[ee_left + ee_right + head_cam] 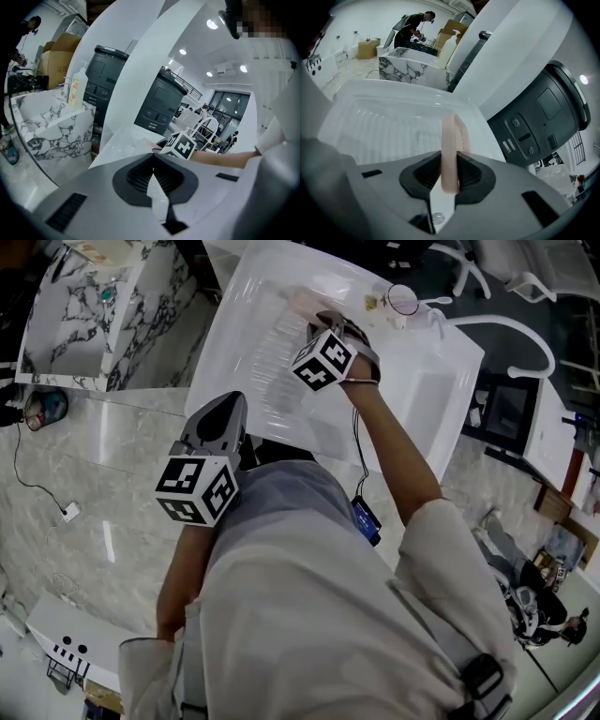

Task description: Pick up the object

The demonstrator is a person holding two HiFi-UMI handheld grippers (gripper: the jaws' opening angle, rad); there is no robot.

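A flat pale pink object (450, 145) stands on edge between the pads of my right gripper (450, 161), which is shut on it. In the head view the pink object (306, 304) sticks out beyond the right gripper's marker cube (324, 360), over a clear ribbed tray (270, 367) on the white table (441, 381). My left gripper (221, 418) hangs close to the person's body at the table's near edge. Its jaws (152, 161) are shut with nothing between them.
A marble-patterned counter (84, 306) with a pump bottle (77, 89) stands to the left. Two dark grey machines (543, 112) stand beyond the table. A glass (403, 299) sits at the table's far end, white chairs (520, 338) beside it. A cable (37, 493) lies on the floor.
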